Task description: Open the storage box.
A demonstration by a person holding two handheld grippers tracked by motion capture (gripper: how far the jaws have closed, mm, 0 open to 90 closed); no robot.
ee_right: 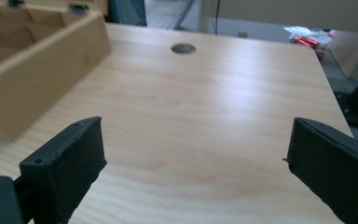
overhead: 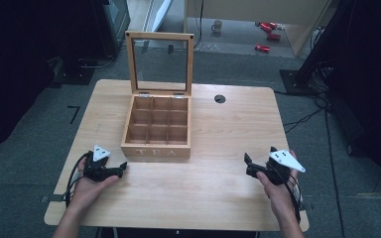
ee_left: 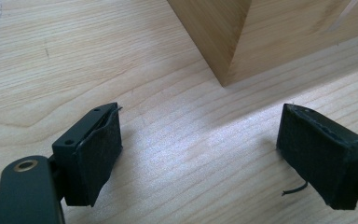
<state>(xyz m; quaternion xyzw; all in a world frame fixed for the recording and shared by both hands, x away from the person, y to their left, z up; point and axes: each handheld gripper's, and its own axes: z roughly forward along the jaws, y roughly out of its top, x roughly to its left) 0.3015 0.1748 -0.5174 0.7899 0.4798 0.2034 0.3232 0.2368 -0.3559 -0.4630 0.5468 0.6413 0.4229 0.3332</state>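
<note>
Pale wood bench (overhead: pixel 218 188) under me, both hands low at the near edge. My left gripper (overhead: pixel 121 169) has its jaws spread wide with nothing between them, just short of the tea box (overhead: pixel 156 148) corner. Right gripper (overhead: pixel 248 165), same deal, jaws apart over bare bench. Farther back the box's glass lid (overhead: pixel 159 62) stands upright, compartments looking empty.

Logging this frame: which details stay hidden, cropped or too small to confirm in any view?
- Tea box: the compartment floors are in shadow in the high view, so whether anything lies in them cannot be told.
- Red items on the floor beyond the table: too small in the high view, blurred in the right gripper view.
- Left gripper view: the top edge cuts off the box above its corner.
</note>
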